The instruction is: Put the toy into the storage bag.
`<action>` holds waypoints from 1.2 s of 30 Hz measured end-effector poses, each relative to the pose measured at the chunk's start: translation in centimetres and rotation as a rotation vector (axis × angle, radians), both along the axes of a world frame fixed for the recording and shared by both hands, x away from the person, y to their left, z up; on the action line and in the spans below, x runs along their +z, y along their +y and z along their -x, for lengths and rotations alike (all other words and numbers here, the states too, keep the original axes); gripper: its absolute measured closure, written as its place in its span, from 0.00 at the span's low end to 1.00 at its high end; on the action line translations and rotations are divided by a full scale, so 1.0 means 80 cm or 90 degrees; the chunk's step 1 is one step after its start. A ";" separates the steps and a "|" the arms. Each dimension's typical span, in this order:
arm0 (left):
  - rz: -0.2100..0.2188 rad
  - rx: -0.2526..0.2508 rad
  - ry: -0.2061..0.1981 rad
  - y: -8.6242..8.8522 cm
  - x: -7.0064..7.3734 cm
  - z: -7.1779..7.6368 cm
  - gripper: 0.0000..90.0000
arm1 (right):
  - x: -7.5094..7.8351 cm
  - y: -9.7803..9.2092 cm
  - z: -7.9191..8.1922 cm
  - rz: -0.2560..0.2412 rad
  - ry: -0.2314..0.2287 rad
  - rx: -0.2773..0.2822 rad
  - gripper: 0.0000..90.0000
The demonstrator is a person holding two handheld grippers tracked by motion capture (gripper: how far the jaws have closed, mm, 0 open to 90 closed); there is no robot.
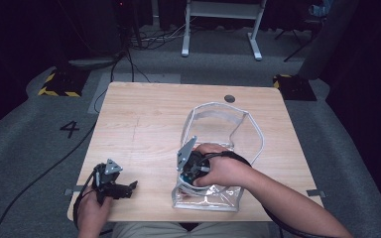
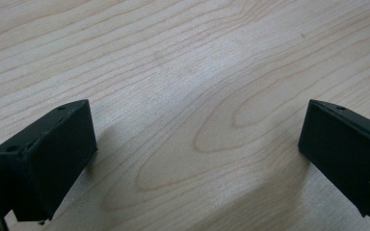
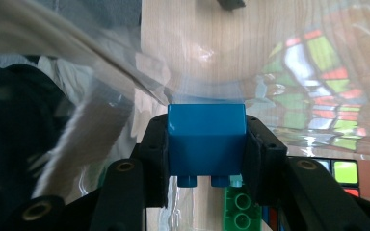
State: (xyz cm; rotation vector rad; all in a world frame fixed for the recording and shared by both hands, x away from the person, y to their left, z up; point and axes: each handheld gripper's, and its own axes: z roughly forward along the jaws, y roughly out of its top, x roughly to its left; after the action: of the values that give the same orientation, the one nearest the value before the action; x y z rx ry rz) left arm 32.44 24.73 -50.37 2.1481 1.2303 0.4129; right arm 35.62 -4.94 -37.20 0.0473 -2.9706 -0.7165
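Resting low at the near left corner of the wooden surface (image 1: 144,114), the left claw (image 1: 129,187) lies in the person's left hand (image 1: 93,210), its tips pointing to the right along the wood. Its own view shows the two black jaws spread wide, with bare wood grain between them and nothing held. It sits well apart from the work going on to its right.

Toward the middle of the near edge lies a clear plastic pouch (image 1: 223,116) with a pale zip border, its open mouth gaping toward the far side and its near end flat on the surface. The right hand (image 1: 223,171) has pushed the right claw (image 1: 186,182) down into the near part of this pouch, with a black cable running back along the forearm and the grey plate standing up on top of the tool.

Seen from the right gripper view, that claw (image 3: 206,144) is pinching a blue building brick (image 3: 206,142) squarely between its two jaws, one jaw pressed against each side face. The brick's two round pegs point down toward the camera. Clear pouch film (image 3: 101,62) drapes over and around it, catching reflections. Just beneath the brick sits a green studded brick (image 3: 241,211), and at the lower right a colourful puzzle cube (image 3: 351,175) lies near it, both apparently inside the pouch.
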 end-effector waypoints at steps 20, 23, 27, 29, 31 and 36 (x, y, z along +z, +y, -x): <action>-0.001 -0.001 0.001 0.000 0.000 0.000 0.00 | -0.009 0.003 -0.006 0.021 0.012 -0.002 0.55; -0.002 -0.001 0.001 0.000 0.000 0.000 0.00 | -0.005 0.001 -0.009 0.009 0.003 -0.017 0.51; -0.001 -0.001 0.001 0.000 0.000 0.000 0.00 | -0.001 -0.002 -0.011 -0.008 -0.006 -0.029 0.48; -0.001 -0.002 0.001 0.000 0.000 0.000 0.00 | 0.002 -0.004 -0.013 -0.019 -0.026 -0.032 0.46; -0.001 -0.002 0.001 0.000 0.000 0.000 0.00 | 0.005 -0.007 -0.014 -0.027 -0.031 -0.041 0.46; -0.002 -0.002 0.001 0.000 0.000 0.000 0.00 | 0.016 -0.016 -0.018 -0.056 -0.050 -0.068 0.45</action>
State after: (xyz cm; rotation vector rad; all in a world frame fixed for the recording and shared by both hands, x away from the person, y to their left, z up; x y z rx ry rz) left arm 32.46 24.75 -50.35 2.1523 1.2277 0.4125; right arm 37.06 -6.22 -35.95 -0.0791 -3.0334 -0.8782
